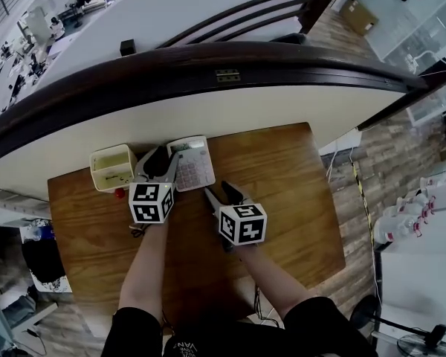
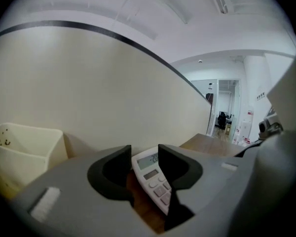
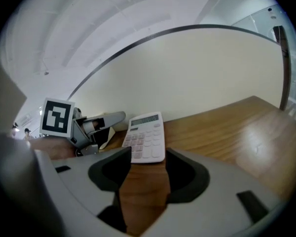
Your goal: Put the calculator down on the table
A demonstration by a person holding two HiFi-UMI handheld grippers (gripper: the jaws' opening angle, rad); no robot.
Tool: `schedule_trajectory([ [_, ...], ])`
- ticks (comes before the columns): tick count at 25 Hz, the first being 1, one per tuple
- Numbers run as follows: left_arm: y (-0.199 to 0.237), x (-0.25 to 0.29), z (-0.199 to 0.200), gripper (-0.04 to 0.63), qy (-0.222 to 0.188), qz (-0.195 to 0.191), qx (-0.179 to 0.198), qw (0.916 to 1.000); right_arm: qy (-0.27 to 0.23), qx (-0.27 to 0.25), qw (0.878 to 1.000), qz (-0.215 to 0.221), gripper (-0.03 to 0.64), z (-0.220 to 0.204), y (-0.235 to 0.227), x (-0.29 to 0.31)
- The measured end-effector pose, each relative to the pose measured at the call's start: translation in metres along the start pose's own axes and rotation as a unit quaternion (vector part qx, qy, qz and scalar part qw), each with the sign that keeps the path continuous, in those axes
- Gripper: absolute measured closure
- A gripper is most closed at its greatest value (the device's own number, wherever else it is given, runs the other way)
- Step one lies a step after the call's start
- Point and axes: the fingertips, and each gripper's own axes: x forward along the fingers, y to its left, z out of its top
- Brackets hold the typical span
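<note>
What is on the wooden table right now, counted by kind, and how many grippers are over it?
calculator: 1
cream bin: 1
small red item, too small to identify: 1
grippers: 2 (left gripper, right gripper)
Total: 5

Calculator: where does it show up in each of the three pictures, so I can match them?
Head view: the calculator lies left of centre, at the table's far edge.
Left gripper view: the calculator is low centre, seen at an angle through the gap between the jaws.
Right gripper view: the calculator is centre, flat, just beyond the jaws.
Shared landmark: the wooden table beneath it.
</note>
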Motion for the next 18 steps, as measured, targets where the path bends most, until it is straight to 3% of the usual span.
schedule_trajectory([
  [6,-0.026,-0.034,0.005,0.45,-0.002,-0.01,-0.012,0.9999,-0.01,-0.021,1.0,0.01,0.42,-0.006,0.01,-0.033],
  [8,-0.036,-0.05,0.005,0.52,-0.006,-0.016,-0.017,0.9997,-0.012,-0.031,0.999,0.011,0.475,-0.01,0.013,-0.047],
  [11,-0.057,-0.075,0.001,0.559,-0.005,-0.025,-0.018,0.9995,-0.017,-0.045,0.999,0.012,0.549,-0.019,0.016,-0.07],
  [18,-0.106,-0.133,-0.017,0.58,0.006,-0.044,-0.019,0.9988,-0.033,-0.058,0.997,0.028,0.595,-0.036,0.024,-0.129],
])
